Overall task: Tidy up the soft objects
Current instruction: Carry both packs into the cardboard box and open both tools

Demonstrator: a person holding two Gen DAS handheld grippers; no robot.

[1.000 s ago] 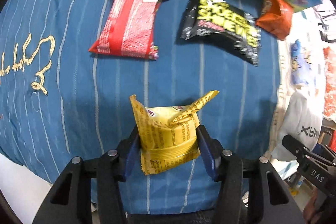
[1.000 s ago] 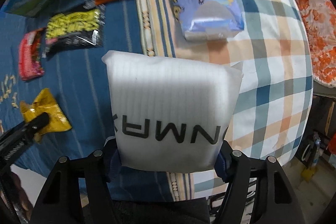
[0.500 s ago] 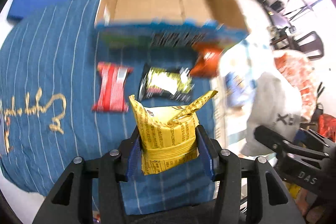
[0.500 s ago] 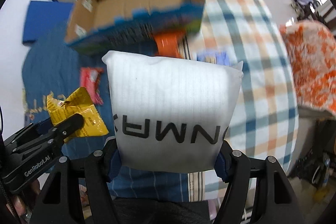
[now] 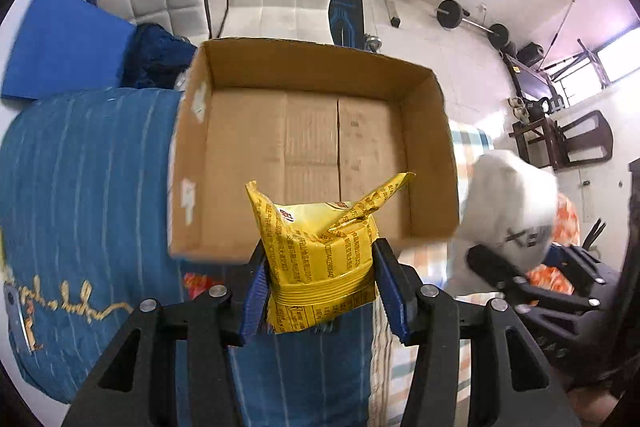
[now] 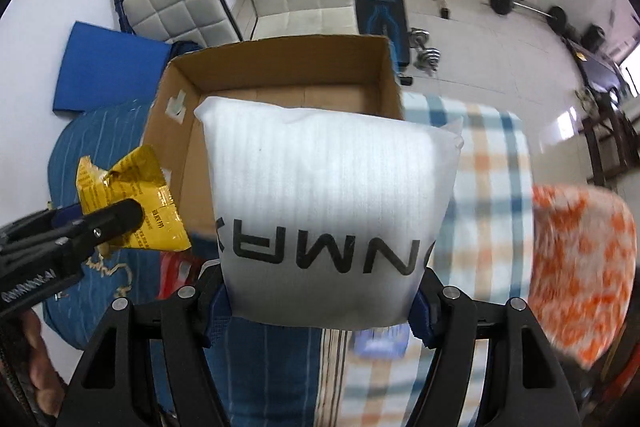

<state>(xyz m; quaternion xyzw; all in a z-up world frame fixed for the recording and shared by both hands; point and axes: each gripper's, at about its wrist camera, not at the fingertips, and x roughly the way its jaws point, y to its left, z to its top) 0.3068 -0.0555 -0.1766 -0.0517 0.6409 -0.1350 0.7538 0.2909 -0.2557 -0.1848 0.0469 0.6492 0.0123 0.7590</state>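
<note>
Left gripper [image 5: 322, 289] clamps yellow packet [image 5: 320, 259] before cardboard box [image 5: 312, 143]; packet print illegible. Right gripper [image 6: 320, 301] clamps white pouch [image 6: 328, 211], hiding box floor; inverted letters "NMAX" readable, first letter cut off.

Blue striped cloth [image 5: 88, 187], plaid cloth [image 6: 492, 187], cardboard box [image 5: 432, 147] on top

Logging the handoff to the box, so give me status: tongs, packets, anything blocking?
Left tongs shut on yellow foil snack packet. Right tongs shut on white soft pouch. Open cardboard box ahead, nothing blocking.
</note>
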